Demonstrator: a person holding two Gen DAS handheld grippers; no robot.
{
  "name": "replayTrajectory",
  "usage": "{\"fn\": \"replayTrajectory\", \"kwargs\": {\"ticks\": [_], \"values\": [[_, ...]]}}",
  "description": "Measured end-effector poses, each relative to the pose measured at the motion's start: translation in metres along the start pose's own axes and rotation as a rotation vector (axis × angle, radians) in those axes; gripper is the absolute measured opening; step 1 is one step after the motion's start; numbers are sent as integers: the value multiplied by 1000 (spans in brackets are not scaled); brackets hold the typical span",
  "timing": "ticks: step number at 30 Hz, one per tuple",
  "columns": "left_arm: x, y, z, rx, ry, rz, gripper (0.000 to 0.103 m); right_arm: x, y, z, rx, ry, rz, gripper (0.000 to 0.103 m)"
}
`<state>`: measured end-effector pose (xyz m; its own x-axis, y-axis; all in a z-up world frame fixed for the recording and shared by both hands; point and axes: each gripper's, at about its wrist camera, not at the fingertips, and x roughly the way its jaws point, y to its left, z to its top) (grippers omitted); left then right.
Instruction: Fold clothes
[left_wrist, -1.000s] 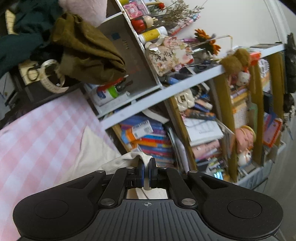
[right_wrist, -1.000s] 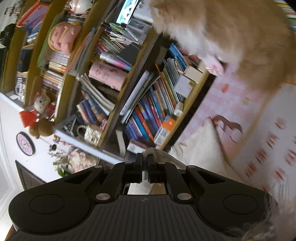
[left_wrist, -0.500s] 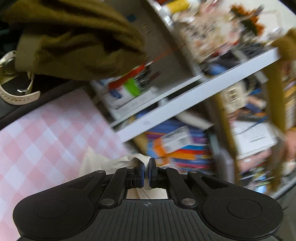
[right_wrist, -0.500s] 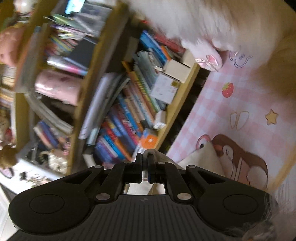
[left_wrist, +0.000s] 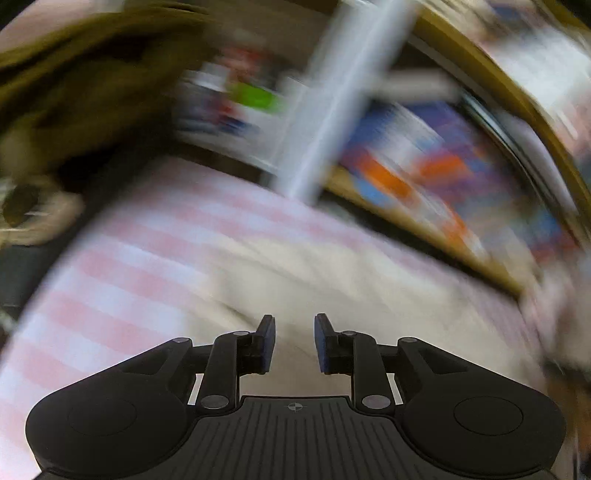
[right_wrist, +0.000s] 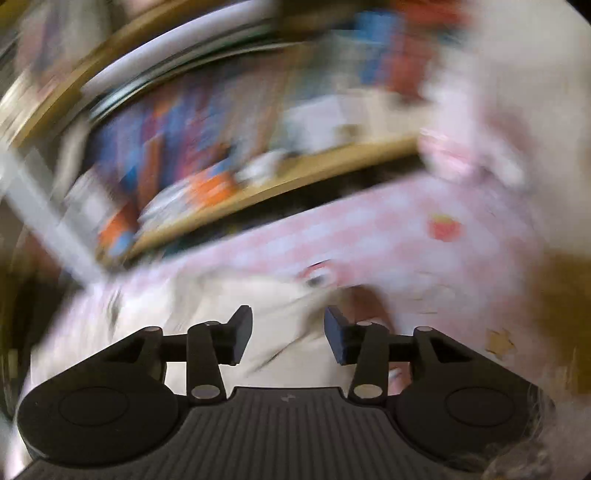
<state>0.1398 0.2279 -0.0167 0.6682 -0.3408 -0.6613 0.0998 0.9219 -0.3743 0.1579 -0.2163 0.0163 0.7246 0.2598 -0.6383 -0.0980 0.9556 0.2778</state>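
Left wrist view: left gripper (left_wrist: 294, 343) released, jaws opening, nothing pinched between them; cream garment (left_wrist: 332, 280) lies below on the pink checked bedcover (left_wrist: 122, 266); blurred bookshelf (left_wrist: 424, 177) behind.
Right wrist view: right gripper (right_wrist: 288, 334) released, jaws opening, gap empty; cream garment (right_wrist: 288, 317) beneath, on the bedcover (right_wrist: 369, 236).

Both wrist views are heavily smeared by motion blur: beyond the sharp black left gripper (left_wrist: 294, 341) and right gripper (right_wrist: 288, 334), the bookshelf (left_wrist: 436, 177) dissolves into coloured streaks. The pink checked cover (left_wrist: 122, 266) and the cream garment (left_wrist: 332, 280) just ahead of the fingertips are soft too. Light is even and moderately bright, perhaps daylight, with dark fisheye vignetting in the bent corners.
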Motion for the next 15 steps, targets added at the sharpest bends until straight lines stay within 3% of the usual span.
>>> {"fn": "replayTrajectory", "kwargs": {"ticks": [2,4,13,15], "values": [[12,-26,-7,73,31,-32,21,10,32,-16,-129,31,21,42],[25,-38,-7,77,40,-41,21,21,59,-29,-216,51,29,41],[70,-69,4,157,110,0,21,71,97,-40,-271,171,9,37],[82,-68,21,185,116,33,21,75,102,-38,-297,176,3,38]]}}
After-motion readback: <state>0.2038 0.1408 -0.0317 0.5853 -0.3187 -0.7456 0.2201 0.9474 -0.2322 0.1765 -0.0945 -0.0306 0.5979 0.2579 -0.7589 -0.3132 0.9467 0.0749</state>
